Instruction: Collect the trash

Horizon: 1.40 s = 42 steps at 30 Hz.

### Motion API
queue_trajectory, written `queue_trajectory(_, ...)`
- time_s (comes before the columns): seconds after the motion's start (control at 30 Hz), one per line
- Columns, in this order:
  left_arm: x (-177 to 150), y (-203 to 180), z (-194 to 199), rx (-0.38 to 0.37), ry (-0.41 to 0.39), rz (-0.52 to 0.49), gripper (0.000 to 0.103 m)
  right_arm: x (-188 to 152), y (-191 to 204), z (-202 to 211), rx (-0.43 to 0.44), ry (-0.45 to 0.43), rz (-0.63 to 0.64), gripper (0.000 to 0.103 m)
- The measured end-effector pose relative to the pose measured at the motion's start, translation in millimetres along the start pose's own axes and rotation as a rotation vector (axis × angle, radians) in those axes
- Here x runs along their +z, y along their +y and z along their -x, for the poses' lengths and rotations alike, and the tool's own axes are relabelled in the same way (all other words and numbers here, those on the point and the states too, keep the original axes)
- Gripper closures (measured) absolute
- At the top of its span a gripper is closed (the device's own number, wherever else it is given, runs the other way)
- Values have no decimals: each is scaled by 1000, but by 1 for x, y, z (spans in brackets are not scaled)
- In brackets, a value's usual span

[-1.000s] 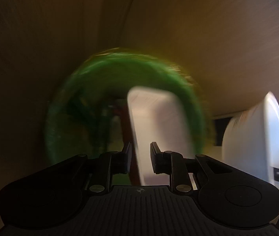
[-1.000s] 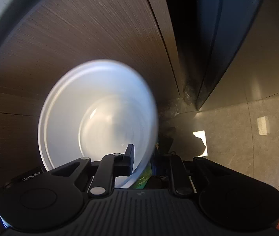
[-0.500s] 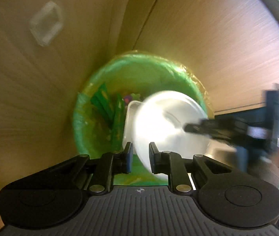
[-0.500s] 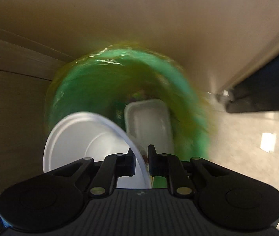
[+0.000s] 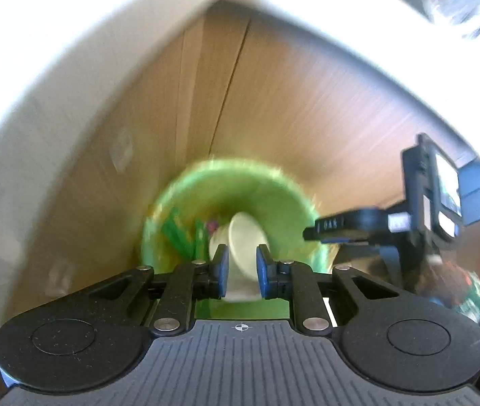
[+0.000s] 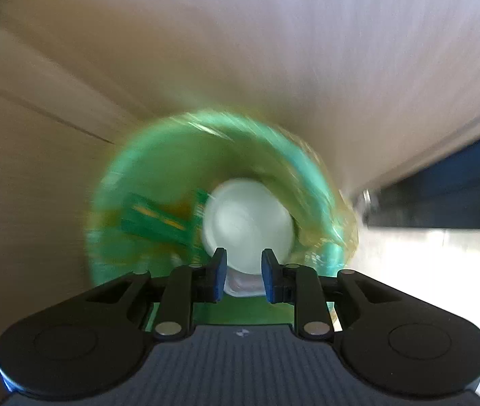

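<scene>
White plate in green-lined bin below right claw (slightly spread, empty).

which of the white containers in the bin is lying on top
The round white bowl. It lies over the rectangular white tray, of which only an edge shows beneath it, inside the green-lined trash bin.
</scene>
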State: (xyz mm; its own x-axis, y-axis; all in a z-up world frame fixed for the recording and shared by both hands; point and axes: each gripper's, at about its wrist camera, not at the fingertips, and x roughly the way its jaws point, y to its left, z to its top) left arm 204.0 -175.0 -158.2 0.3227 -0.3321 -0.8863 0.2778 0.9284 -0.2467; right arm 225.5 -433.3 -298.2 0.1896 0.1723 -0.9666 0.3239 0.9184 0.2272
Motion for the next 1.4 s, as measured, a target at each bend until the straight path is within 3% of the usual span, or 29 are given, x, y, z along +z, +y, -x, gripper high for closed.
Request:
queue_trajectory(0.07,4,1,32,-12,-73,25,83,-5,24,45,42,-91,65,77)
queue_trajectory(0.17,4,11,78,-11,-198,107,82,-14,64,112,128,-252,193,54)
queue_trajectory(0.3,-11,34,133,84,-358,214,82,-34,123,177,275,-431,388,43)
queue_trajectory(0.4,-34,56,177,186,-484,244,82,-51,160,203,385,-472,489,35)
queue_trajectory(0.53,-76,78,215,304,-588,277,82,-84,204,224,493,-445,556,34)
queue_trajectory(0.63,-110,94,236,363,-603,271,83,-125,232,232,476,-490,614,29)
queue_trajectory(0.77,-156,105,257,380,-646,274,85,-179,256,242,431,-523,648,21)
queue_trajectory(0.9,-171,109,268,416,-648,280,85,-216,270,247,356,-564,689,21)
queue_trajectory(1.0,-175,108,274,448,-655,256,86,-230,273,250,342,-579,697,20)
queue_trajectory(1.4,-181,114,275,395,-660,236,86,-243,279,251,299,-639,711,20)
